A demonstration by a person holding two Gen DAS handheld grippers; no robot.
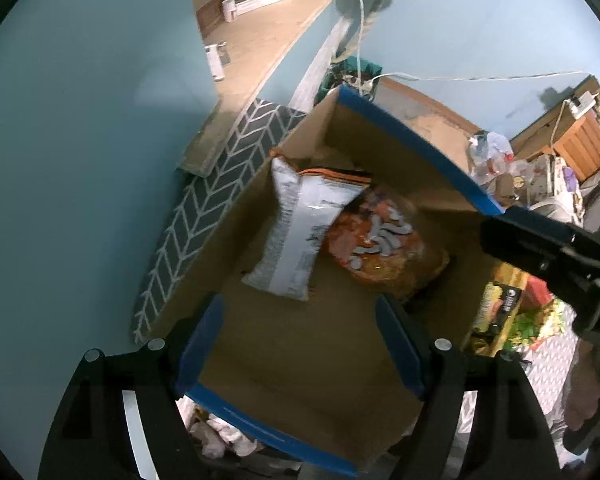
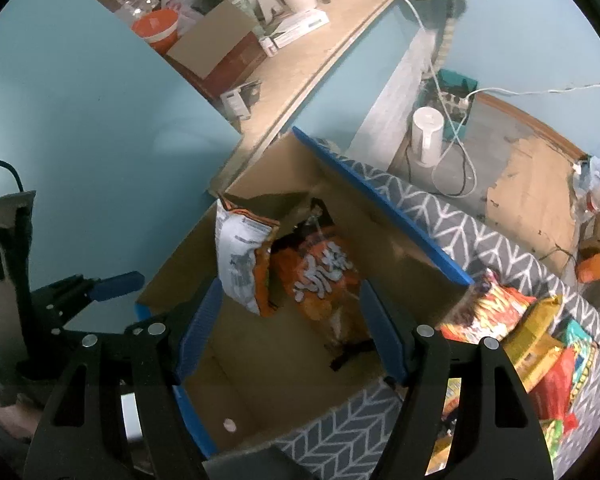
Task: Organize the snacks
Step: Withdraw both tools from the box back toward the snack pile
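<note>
While both views look down into an open cardboard box (image 1: 296, 344) edged with blue tape, two snack packets are seen lying inside it: a silver-white packet (image 1: 300, 228) propped against the far-left inner wall, partly overlapping an orange packet (image 1: 380, 244) printed with white characters. The same silver-white packet (image 2: 240, 260) and orange packet (image 2: 320, 276) are shown in the right wrist view, both near the box's far corner. The left tool (image 1: 300, 344) is held released above the box interior, its blue pads spread wide with nothing between them. The right tool (image 2: 290, 328) is likewise spread open and empty over the box (image 2: 268, 376). A grey mat with a white chevron pattern (image 2: 460, 224) is seen under the box, and a heap of further snack packets (image 2: 516, 328) in red, yellow and green lies on it just beside the box's right wall. A wooden shelf (image 2: 300, 68) carrying clutter is visible against the pale blue wall (image 1: 80, 160).
</note>
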